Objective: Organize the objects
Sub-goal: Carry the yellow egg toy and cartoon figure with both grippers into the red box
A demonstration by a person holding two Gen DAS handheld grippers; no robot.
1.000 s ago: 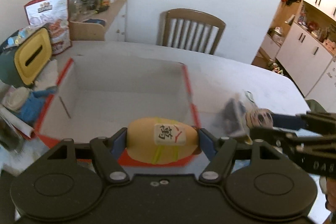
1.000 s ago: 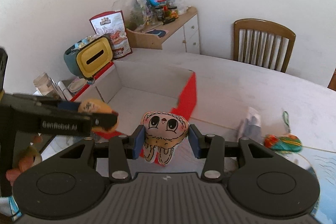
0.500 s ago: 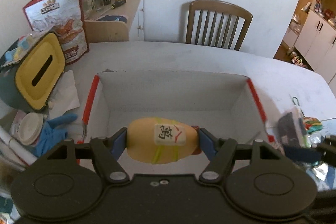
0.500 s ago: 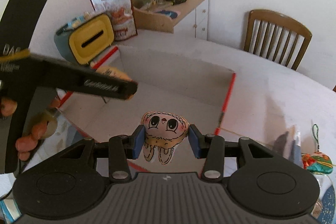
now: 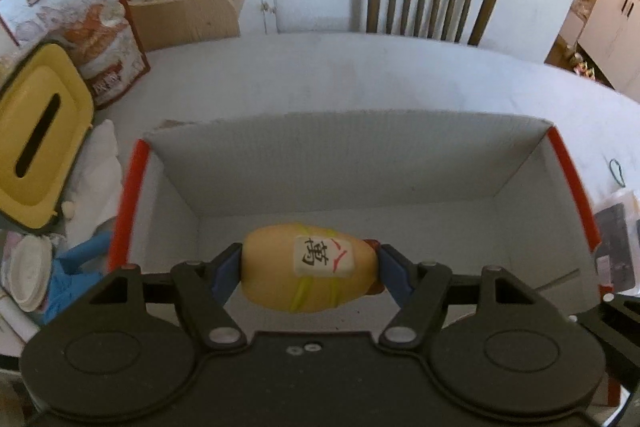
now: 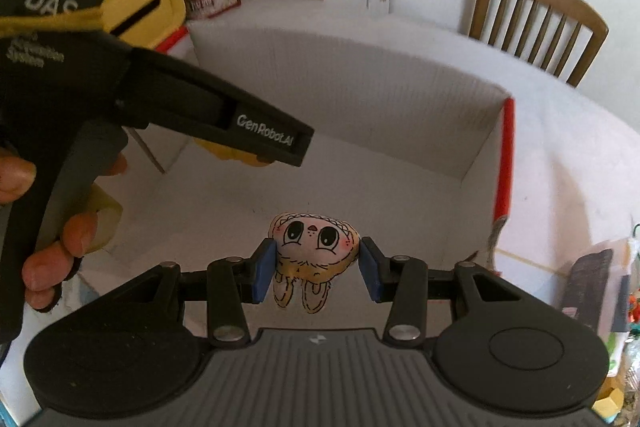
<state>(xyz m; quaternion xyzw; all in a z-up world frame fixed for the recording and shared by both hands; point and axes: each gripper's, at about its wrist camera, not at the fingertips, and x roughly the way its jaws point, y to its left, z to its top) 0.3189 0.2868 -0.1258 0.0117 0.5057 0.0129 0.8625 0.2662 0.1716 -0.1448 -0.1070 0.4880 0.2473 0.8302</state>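
White cardboard box with red edges (image 5: pixel 400 167): both toys poised above it.
Your left gripper (image 5: pixel 310 269) clamps the yellow plush (image 5: pixel 308 267), your right gripper (image 6: pixel 316 263) the bunny-face plush (image 6: pixel 314 247); lower, then release.

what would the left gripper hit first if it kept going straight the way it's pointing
Probably the white floor of the open box, or its far wall just beyond; depth is hard to judge. The left gripper, shut on the yellow plush toy, points down into the box, with nothing else visible in that line.

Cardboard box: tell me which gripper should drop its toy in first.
Probably left. The left gripper holds the yellow plush over the box floor; the right gripper with its bunny plush sits nearer the front.
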